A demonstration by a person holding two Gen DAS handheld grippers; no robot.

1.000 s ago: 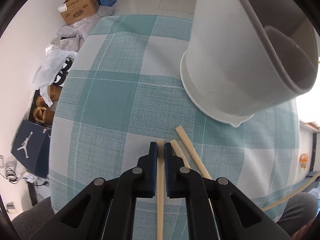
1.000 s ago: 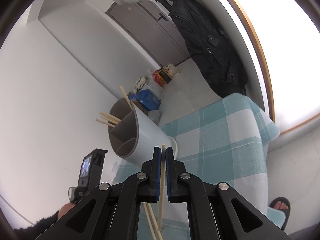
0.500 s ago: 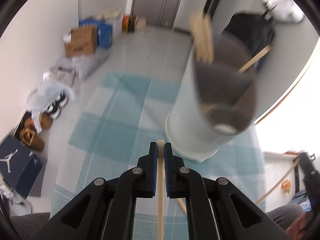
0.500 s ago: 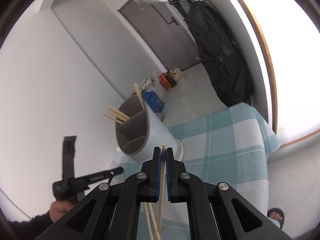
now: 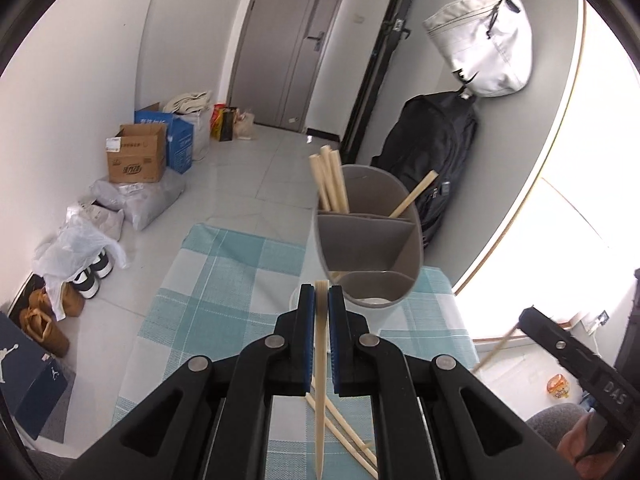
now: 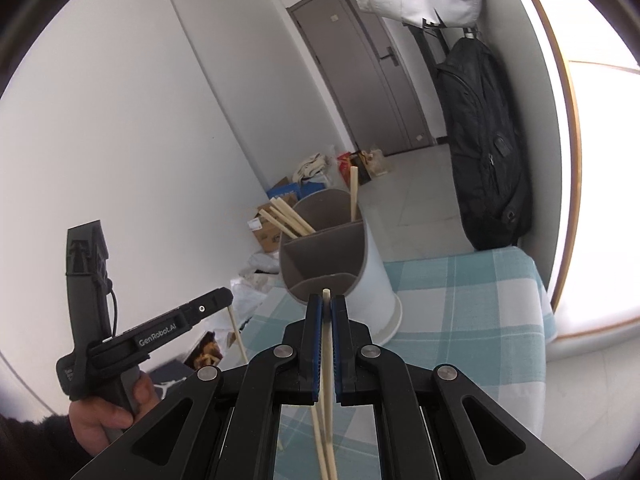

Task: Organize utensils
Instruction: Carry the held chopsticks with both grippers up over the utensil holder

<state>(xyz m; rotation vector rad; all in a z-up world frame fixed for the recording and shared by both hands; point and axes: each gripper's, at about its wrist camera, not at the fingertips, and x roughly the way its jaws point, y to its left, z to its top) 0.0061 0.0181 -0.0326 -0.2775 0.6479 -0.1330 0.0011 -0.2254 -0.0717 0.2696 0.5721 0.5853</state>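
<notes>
Both grippers share one build: black plastic linkage arms studded with round silver screws, ending in two narrow fingers lined with blue pads, seen on the left gripper (image 5: 318, 300) and the right gripper (image 6: 327, 312). At the lower left of the right wrist view, the left gripper's black body carries white "GenRobot.AI" lettering, a thin black cable and a grey handle. The hand (image 6: 108, 412) gripping it emerges from a dark sleeve (image 6: 36, 440).

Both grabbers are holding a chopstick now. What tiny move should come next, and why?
Probably bring the left gripper forward over the holder and tip its chopstick into a compartment. Both grippers are shut on a chopstick, the holder stands just ahead on the checked cloth, and other chopsticks already stand in its far compartments. The right gripper could follow.
</notes>
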